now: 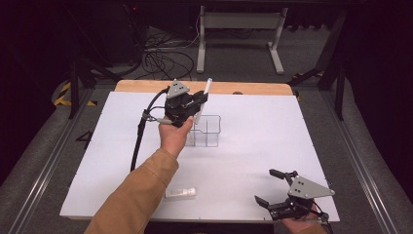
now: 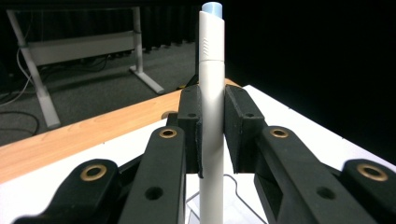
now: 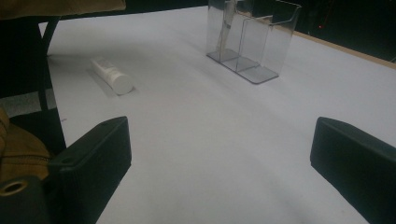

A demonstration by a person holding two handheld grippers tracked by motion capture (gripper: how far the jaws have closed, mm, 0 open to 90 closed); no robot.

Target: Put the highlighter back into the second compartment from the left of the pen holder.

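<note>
The left tongs point(image 1: 198, 100) clamp a white pen-shaped stick point(image 2: 211, 116) by its middle, black pads pressed to either side of the barrel, at the far side of the white bench point(image 1: 253, 146). In the left gripper view the stick stands upright between the jaws, its pale blue tip at the top of the frame and its lower end running down toward a clear plastic organiser point(image 1: 207, 130). From the high view the stick leans slightly, its top pointing toward the wooden strip point(image 1: 243, 88) along the bench's far edge, while its lower part sits over the left compartments of the organiser; whether it touches the plastic cannot be told. A hand point(image 1: 174, 136) in a tan sleeve point(image 1: 136, 195) carries these tongs, a black cable trailing down to the bench. The right tongs point(image 1: 265, 187) rest low at the near right corner of the bench, jaws spread wide with nothing between them. A short white tube point(image 1: 180, 193) lies on its side near the front edge, well apart from the organiser and beside the tan sleeve. Beyond the bench, a grey floor holds cables and a pale metal frame point(image 1: 241, 29)
</note>
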